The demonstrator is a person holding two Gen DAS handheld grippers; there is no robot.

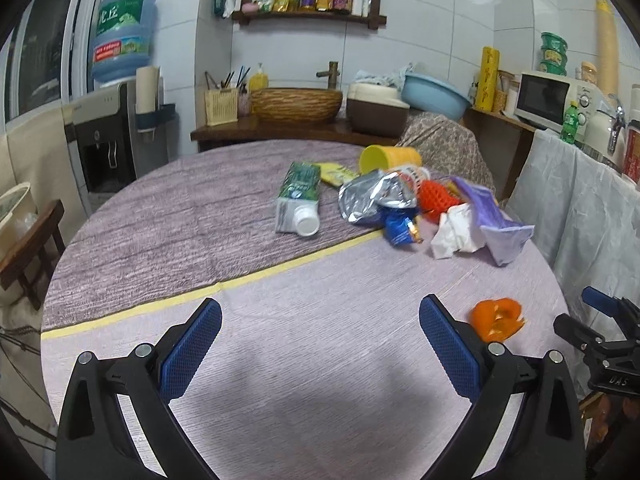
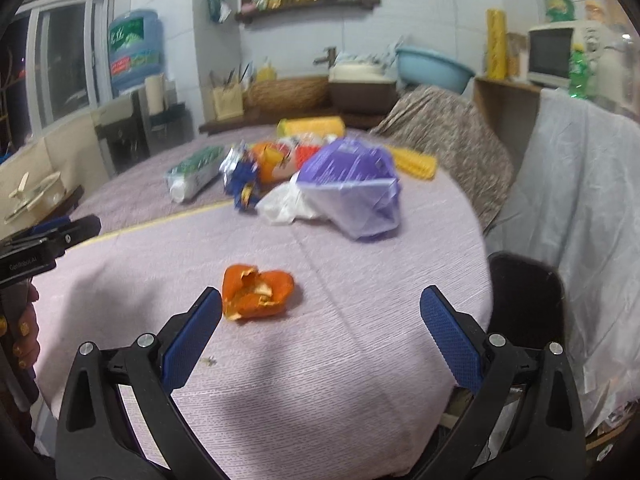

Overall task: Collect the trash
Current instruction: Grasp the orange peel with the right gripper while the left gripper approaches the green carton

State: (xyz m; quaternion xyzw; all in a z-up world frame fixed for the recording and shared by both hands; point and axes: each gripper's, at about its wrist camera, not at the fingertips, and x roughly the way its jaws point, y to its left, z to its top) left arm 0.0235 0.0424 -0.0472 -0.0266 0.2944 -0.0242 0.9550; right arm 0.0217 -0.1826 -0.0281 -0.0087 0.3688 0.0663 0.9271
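Task barely begun. Left gripper and right gripper both empty, fingers spread. Orange peel on table beside right gripper. Trash pile at table's far side, uncollected.

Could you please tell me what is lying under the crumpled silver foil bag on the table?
A blue snack wrapper pokes out beneath the crumpled silver foil bag; both rest on the purple tablecloth. Anything else under it is covered.

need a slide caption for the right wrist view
Open right gripper over the table, orange peel by its left finger, trash pile beyond.
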